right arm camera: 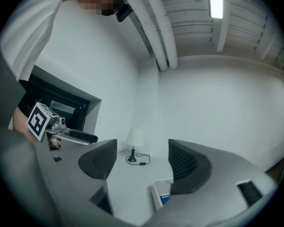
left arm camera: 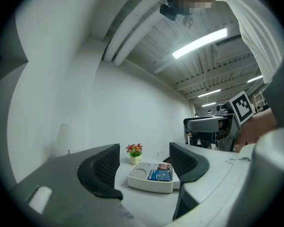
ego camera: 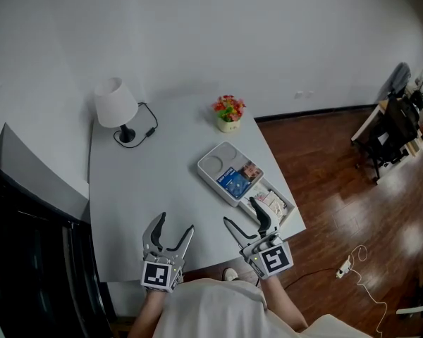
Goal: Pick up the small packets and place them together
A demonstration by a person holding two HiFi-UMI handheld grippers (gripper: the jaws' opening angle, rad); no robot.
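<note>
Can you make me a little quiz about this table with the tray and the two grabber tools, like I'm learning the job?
1. True or false: the left tool and the right tool are both open and hold nothing.
2. Where does the blue packet lie? A) in the white tray; B) between the left tool's jaws; C) between the right tool's jaws.
3. What white thing stands near the far left corner of the table?

Key: 1. True. 2. A. 3. The lamp.
</note>
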